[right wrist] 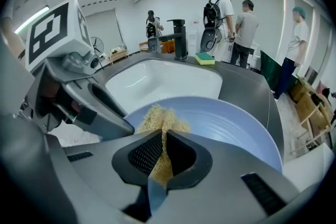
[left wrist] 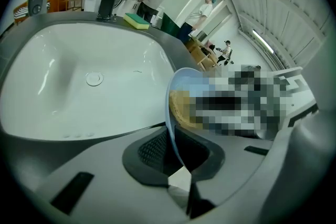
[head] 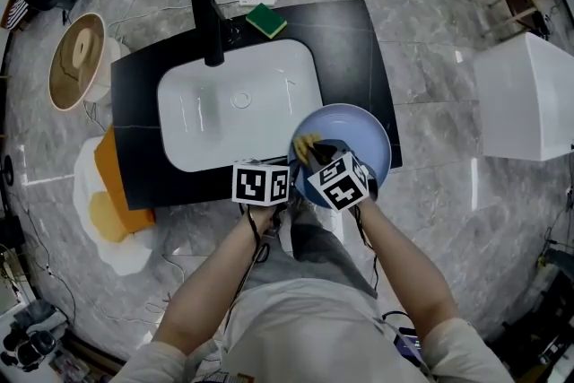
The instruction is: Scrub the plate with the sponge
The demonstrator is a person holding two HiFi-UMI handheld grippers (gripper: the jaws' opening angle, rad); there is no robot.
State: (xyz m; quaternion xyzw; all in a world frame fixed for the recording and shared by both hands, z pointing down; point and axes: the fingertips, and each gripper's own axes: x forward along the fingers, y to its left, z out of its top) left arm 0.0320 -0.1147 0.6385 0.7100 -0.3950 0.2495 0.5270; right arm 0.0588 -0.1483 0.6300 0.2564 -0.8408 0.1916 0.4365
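Observation:
A light blue plate [head: 359,126] rests on the black counter, to the right of the white sink [head: 206,117]. My left gripper [head: 291,170] is at the plate's near left rim. In the left gripper view the plate [left wrist: 181,78] stands edge-on between the closed pads of the left gripper [left wrist: 176,152]. My right gripper [head: 316,155] is shut on a tan fibrous sponge [head: 307,146]. In the right gripper view the sponge [right wrist: 163,120] sticks out of the right gripper [right wrist: 164,157] and lies against the plate [right wrist: 226,126] near its left edge.
A black faucet [head: 209,27] stands at the sink's far side, with a green and yellow sponge [head: 265,20] beside it. A round wooden stool [head: 76,58] and an orange mat [head: 108,202] lie left. A white box [head: 529,94] stands right. Several people [right wrist: 247,29] stand behind.

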